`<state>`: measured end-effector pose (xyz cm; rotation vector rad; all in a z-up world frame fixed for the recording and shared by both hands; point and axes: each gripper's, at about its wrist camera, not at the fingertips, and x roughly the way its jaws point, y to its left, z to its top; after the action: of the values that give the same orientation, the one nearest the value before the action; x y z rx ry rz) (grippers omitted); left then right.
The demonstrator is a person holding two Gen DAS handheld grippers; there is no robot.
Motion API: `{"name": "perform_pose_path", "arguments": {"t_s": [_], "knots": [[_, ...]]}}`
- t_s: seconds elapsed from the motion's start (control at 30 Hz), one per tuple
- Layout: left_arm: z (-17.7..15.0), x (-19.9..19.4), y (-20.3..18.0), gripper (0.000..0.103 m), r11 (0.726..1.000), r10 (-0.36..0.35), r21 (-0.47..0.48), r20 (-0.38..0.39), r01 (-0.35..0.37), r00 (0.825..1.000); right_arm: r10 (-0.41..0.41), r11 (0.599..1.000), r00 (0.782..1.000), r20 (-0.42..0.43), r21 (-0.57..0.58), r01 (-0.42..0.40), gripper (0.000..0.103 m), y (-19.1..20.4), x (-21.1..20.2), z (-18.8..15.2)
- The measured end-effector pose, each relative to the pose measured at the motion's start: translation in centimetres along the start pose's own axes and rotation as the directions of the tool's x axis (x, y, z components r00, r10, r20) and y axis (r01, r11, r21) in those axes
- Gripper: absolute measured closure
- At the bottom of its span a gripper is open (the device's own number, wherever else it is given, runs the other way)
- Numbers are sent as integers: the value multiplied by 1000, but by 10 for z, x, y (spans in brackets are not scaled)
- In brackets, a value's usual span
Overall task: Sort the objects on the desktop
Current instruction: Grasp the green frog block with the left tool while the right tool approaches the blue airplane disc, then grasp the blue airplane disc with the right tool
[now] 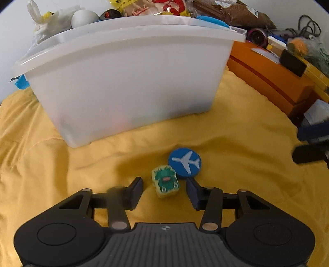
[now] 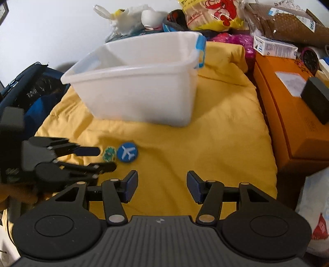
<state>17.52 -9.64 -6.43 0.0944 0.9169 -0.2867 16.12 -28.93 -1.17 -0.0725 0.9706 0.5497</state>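
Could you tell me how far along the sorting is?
Early. The white bin looks empty, so nothing appears sorted. In hand: the left gripper straddles the frog eraser, not clamped. Left: the eraser and airplane badge lie on the yellow cloth; the right gripper is open, empty.

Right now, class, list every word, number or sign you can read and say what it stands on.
No word or number is readable.
White aeroplane sign: on the blue disc.
Red print on the yellow snack bag: too blurred.
Blue print on the small white carton: too small.
Frog picture, no text: on the small eraser.
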Motion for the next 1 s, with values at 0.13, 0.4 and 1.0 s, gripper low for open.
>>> {"name": "perform_pose_path", "arguments": {"t_s": [0.13, 0.4, 1.0], "knots": [[-1, -4, 7, 71, 1000, -24, -12, 4, 24, 1000, -8, 1000, 1000, -11, -3, 8, 46, 1, 0, -8], [-16, -59, 44, 71, 996, 23, -89, 58, -17, 998, 30, 999, 999, -15, -39, -30, 46, 25, 36, 4], [-23, -105, 80, 71, 983, 49, -183, 101, -30, 994, 12, 991, 1000, -25, -132, -15, 87, 61, 92, 18]]}}
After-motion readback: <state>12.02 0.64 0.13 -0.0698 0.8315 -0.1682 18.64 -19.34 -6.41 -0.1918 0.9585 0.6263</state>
